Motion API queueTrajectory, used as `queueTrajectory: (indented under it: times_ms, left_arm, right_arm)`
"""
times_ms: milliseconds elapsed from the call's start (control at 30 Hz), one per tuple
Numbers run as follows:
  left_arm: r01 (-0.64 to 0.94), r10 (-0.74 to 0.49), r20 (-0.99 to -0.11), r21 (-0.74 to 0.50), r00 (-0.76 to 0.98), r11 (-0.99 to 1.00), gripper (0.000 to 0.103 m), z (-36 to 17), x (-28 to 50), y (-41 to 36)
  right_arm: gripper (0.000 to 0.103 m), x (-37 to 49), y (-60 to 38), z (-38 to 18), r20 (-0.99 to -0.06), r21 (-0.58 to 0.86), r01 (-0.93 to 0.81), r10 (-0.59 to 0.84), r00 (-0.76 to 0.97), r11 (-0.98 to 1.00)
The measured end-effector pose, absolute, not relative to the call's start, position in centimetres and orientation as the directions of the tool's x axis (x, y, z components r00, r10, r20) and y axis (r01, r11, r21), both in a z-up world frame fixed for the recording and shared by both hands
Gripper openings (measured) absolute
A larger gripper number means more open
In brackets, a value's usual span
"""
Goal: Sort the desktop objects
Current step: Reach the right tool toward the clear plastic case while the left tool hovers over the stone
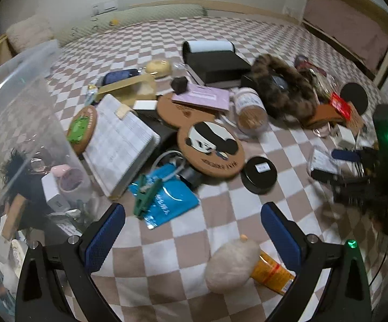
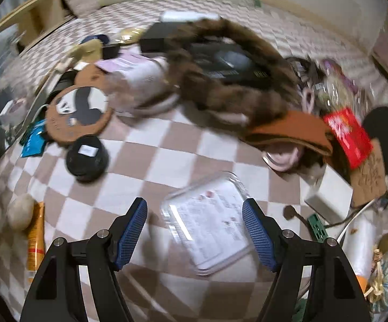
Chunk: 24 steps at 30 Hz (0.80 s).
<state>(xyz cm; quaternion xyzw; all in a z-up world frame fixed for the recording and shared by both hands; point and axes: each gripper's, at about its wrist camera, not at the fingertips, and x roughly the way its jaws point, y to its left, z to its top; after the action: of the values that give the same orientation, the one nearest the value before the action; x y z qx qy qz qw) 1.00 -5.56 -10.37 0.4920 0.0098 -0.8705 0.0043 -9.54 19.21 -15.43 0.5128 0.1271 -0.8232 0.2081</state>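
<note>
A pile of small objects lies on a checkered cloth (image 1: 247,214). My left gripper (image 1: 194,230) is open and empty, above a beige fluffy ball (image 1: 230,265) and an orange tube (image 1: 273,272). A blue packet with a green clip (image 1: 164,201) lies just ahead of it. My right gripper (image 2: 195,228) is open around a clear plastic case (image 2: 207,220) lying flat on the cloth; contact cannot be told. The right gripper also shows in the left wrist view (image 1: 336,177), blurred. The right view is motion-blurred.
A clear storage bin (image 1: 19,134) with sorted items stands at the left. A panda cork coaster (image 1: 211,149), a black round tin (image 1: 259,174), a notebook (image 1: 118,142), a brown fur piece (image 1: 285,86) and a red packet (image 2: 349,136) lie ahead.
</note>
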Motion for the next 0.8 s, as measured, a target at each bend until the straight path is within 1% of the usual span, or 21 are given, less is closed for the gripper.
queueTrajectory:
  times_ms: [33, 133, 300, 433, 567, 633, 733, 800]
  left_arm:
    - [0.006, 0.003, -0.86, -0.008, -0.511, -1.0, 0.101, -10.5, 1.0, -5.2]
    - [-0.026, 0.007, -0.868, 0.007, -0.496, -1.0, 0.101, -10.9, 1.1, -4.4]
    - [-0.049, -0.01, -0.879, 0.038, -0.477, -0.998, 0.101, -11.7, 1.1, -3.8]
    - [-0.041, -0.028, -0.891, 0.053, -0.454, -0.998, 0.101, -12.3, 1.1, -4.0]
    - [-0.034, -0.038, -0.9, 0.059, -0.434, -0.998, 0.101, -12.8, 1.3, -4.2]
    - [-0.039, -0.044, -0.903, 0.067, -0.428, -0.997, 0.101, -13.0, 1.5, -4.1]
    - [-0.047, -0.049, -0.908, 0.075, -0.416, -0.996, 0.101, -13.3, 1.8, -3.9]
    - [-0.055, -0.051, -0.913, 0.08, -0.405, -0.995, 0.101, -13.7, 2.0, -3.8]
  right_arm:
    - [0.074, -10.0, 19.7, -15.7, -0.901, 0.025, 0.466, -0.222, -0.373, -0.885]
    - [0.074, -10.5, 19.7, -16.1, -0.899, 0.0, 0.486, -0.213, -0.382, -0.874]
    - [0.076, -9.5, 18.2, -16.9, -0.902, -0.112, 0.551, -0.148, -0.406, -0.827]
    - [0.077, -8.3, 17.8, -16.8, -0.913, -0.094, 0.575, -0.16, -0.375, -0.813]
    - [0.077, -6.2, 16.8, -16.8, -0.924, -0.11, 0.628, -0.154, -0.35, -0.77]
    - [0.078, -5.1, 16.0, -16.5, -0.934, -0.082, 0.664, -0.176, -0.311, -0.743]
    - [0.077, -3.5, 14.5, -15.5, -0.945, 0.021, 0.736, -0.253, -0.206, -0.677]
    - [0.077, -3.4, 13.7, -14.6, -0.94, 0.031, 0.741, -0.272, -0.208, -0.671]
